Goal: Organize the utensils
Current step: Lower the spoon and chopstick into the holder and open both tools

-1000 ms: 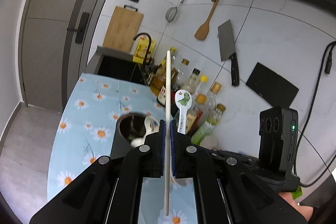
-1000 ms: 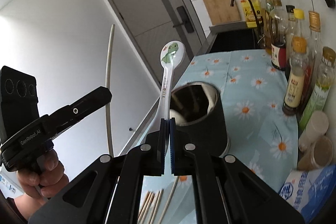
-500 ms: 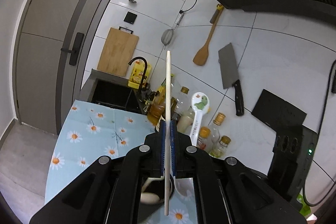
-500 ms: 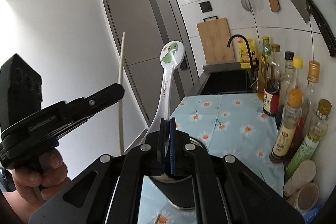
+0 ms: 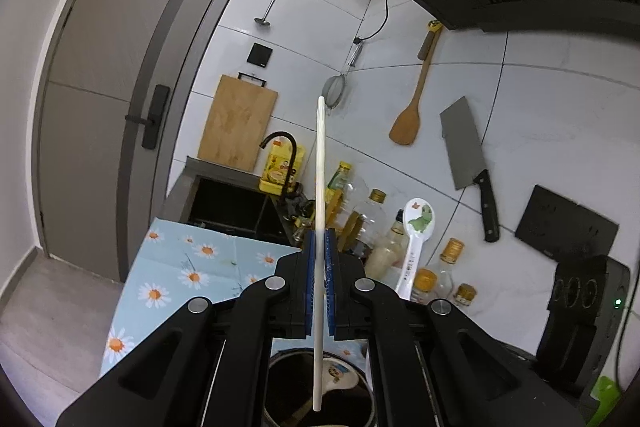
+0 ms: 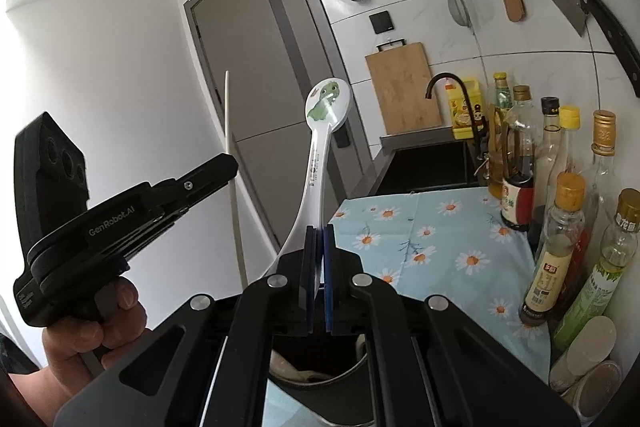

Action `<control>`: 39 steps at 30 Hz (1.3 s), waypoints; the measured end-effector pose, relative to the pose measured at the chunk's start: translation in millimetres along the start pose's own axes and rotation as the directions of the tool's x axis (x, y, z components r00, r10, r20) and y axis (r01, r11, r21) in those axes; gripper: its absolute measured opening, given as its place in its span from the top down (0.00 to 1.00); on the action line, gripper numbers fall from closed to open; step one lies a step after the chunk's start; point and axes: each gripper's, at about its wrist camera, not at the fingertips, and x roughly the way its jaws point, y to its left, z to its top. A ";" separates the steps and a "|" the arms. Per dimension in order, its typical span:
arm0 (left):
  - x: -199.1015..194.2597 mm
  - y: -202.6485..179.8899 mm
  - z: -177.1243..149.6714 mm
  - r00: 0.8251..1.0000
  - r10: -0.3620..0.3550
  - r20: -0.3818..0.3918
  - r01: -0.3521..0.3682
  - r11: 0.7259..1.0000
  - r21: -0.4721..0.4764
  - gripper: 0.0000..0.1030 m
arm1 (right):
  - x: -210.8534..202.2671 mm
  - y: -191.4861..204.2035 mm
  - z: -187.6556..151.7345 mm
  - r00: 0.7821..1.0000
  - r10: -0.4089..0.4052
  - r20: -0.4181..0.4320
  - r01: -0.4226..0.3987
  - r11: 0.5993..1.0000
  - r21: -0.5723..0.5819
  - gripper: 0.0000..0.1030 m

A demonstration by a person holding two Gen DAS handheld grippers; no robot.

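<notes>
A counter (image 6: 362,183) carries a blue daisy-print cloth (image 6: 444,227). On the cloth stands a dark metal pot (image 6: 320,383), nearest the camera. Bottles (image 6: 560,259) line the cloth's edge along the tiled wall, with small jars (image 6: 588,351) at their near end. Beyond the cloth a sink (image 6: 428,167) is set into the counter, with a black tap (image 6: 448,87) and a yellow bottle (image 6: 464,111) behind it.

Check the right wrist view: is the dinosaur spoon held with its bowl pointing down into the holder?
No, the right gripper clamps the dinosaur spoon by its handle, bowl pointing up.
</notes>
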 end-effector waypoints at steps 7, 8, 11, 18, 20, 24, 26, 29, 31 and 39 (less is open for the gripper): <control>10.2 -3.2 -9.9 1.000 0.009 -0.008 -0.009 0.999 0.040 0.96 | 10.3 -3.1 -9.4 1.000 -0.024 -0.008 0.024 1.000 -0.010 0.96; 11.9 -2.8 -11.9 1.000 0.014 -0.012 -0.014 0.999 0.045 0.96 | 12.0 -2.8 -11.6 0.999 -0.035 -0.009 0.035 0.999 -0.021 0.96; 19.1 0.4 -20.5 0.999 0.032 -0.034 -0.030 0.998 0.056 0.96 | 16.5 -4.0 -16.5 0.999 -0.051 -0.020 0.050 0.998 -0.029 0.96; 24.9 8.3 -33.9 0.997 0.043 -0.068 -0.040 0.998 0.050 0.96 | 24.4 -2.1 -26.6 0.996 -0.074 -0.044 0.072 0.996 -0.056 0.96; 25.9 9.9 -37.6 0.996 0.049 -0.076 -0.046 0.998 0.046 0.96 | 26.8 -1.9 -29.7 0.995 -0.085 -0.048 0.082 0.994 -0.068 0.96; 28.5 8.6 -44.6 0.993 0.053 -0.109 -0.047 0.997 0.057 0.96 | 33.5 -1.9 -35.2 0.992 -0.100 -0.077 0.093 0.992 -0.086 0.96; 29.1 6.8 -47.8 0.991 0.052 -0.121 -0.044 0.997 0.066 0.96 | 35.4 -2.1 -37.2 0.991 -0.101 -0.083 0.093 0.992 -0.090 0.96; 28.8 7.1 -51.3 0.990 0.055 -0.127 -0.047 0.997 0.059 0.96 | 37.3 -2.7 -39.6 0.991 -0.099 -0.091 0.091 0.992 -0.090 0.96; 28.8 8.0 -53.7 0.989 0.058 -0.136 -0.051 0.997 0.055 0.96 | 38.3 -2.8 -40.7 0.990 -0.100 -0.096 0.091 0.991 -0.093 0.96; 28.2 5.9 -60.3 0.985 0.053 -0.163 -0.046 0.998 0.045 0.96 | 36.6 -0.4 -41.9 0.989 -0.091 -0.117 0.081 0.993 -0.084 0.95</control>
